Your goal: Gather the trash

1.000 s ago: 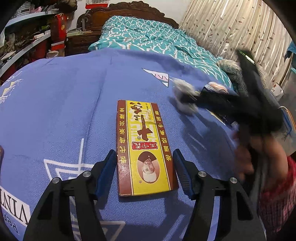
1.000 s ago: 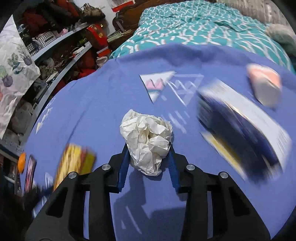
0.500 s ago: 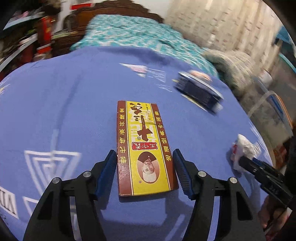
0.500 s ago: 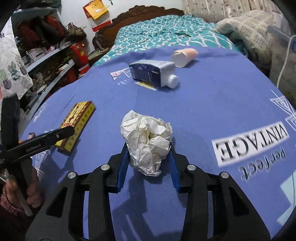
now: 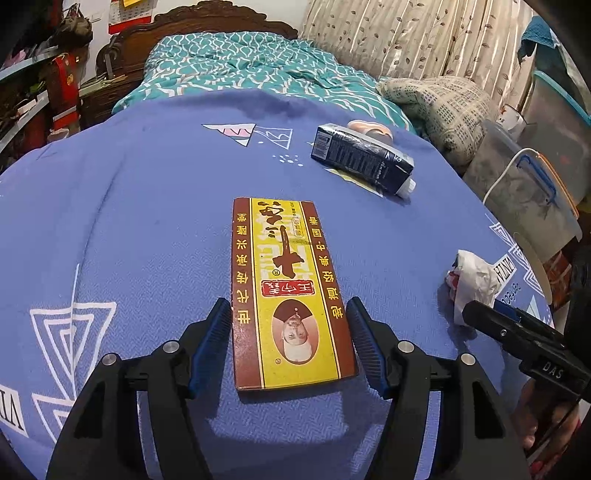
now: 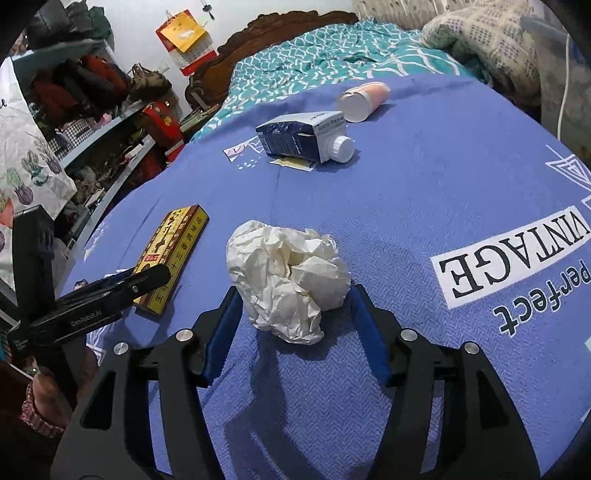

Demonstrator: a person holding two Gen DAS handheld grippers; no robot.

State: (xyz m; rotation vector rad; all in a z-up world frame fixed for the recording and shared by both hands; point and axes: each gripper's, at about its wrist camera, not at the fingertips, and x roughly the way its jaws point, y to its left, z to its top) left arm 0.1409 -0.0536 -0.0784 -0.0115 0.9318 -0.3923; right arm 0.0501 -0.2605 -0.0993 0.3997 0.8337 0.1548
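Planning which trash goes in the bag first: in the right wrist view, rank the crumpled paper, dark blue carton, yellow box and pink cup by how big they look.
1. crumpled paper, nearest the camera, so perhaps flattered
2. yellow box and dark blue carton, too alike to rank
3. pink cup, farthest away

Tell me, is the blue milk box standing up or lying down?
Lying down. The blue carton rests on its long side on the blue cloth, its white cap pointing sideways, not up.

It was a lived-in bedroom: a bed (image 5: 258,74) with a teal quilt and carved headboard (image 5: 207,14), floral curtains (image 5: 406,33), and cluttered shelves (image 6: 92,122) of clothes beside the blue-clothed tabletop (image 5: 147,203).
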